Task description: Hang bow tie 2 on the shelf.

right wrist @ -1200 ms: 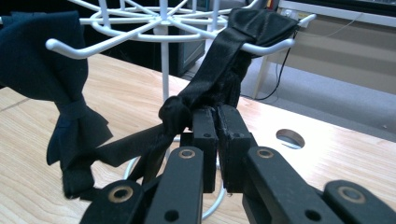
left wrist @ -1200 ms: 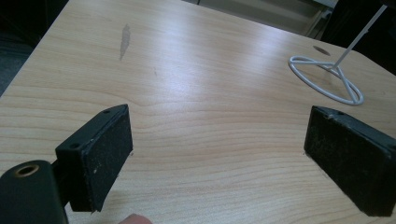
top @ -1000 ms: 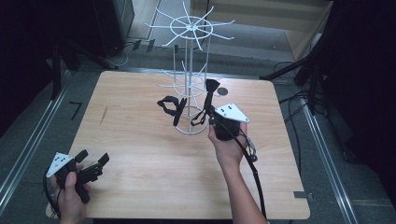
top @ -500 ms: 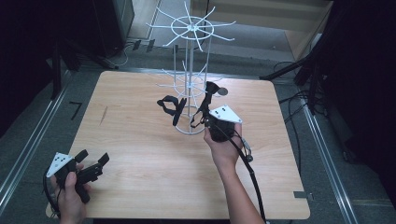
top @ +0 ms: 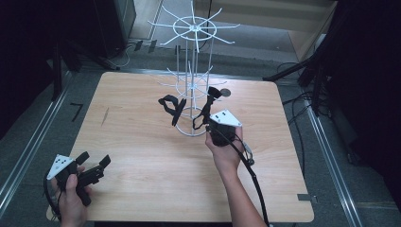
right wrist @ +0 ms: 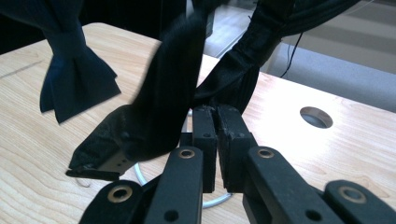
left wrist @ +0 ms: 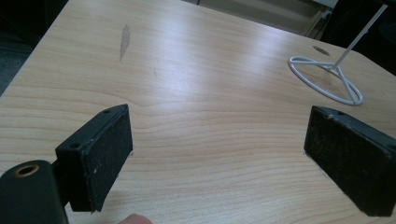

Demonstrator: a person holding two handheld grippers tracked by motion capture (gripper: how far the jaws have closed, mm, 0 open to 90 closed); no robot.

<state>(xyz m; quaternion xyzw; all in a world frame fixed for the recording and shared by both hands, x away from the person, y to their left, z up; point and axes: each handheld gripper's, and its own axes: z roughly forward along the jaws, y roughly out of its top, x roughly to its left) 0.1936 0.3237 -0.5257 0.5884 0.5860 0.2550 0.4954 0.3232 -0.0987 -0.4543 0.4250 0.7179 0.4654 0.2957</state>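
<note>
A white wire rack (top: 193,71) stands mid-table on a ring base (top: 191,128). One black bow tie (top: 171,105) hangs from a lower arm on its left side. A second black bow tie (top: 208,105) hangs at the rack's right, its upper end up by a lower arm. My right gripper (top: 208,125) is shut on that tie's lower end. The right gripper view has the pads (right wrist: 216,114) pressed together on the tie's black fabric (right wrist: 168,93), with the other bow tie (right wrist: 70,79) hanging to the left. My left gripper (top: 96,164) rests open at the table's near left corner, its jaws (left wrist: 219,154) wide apart over bare wood.
The wooden table (top: 142,156) has a round hole (top: 225,92) behind the rack. The rack's ring base (left wrist: 327,77) lies far ahead of the left jaws. Cables trail from both grippers toward the near edge. Metal rails run along the floor on both sides.
My right gripper has drawn slightly back toward the near edge and leftward with the tie's end still in it. The left gripper has stayed put.
</note>
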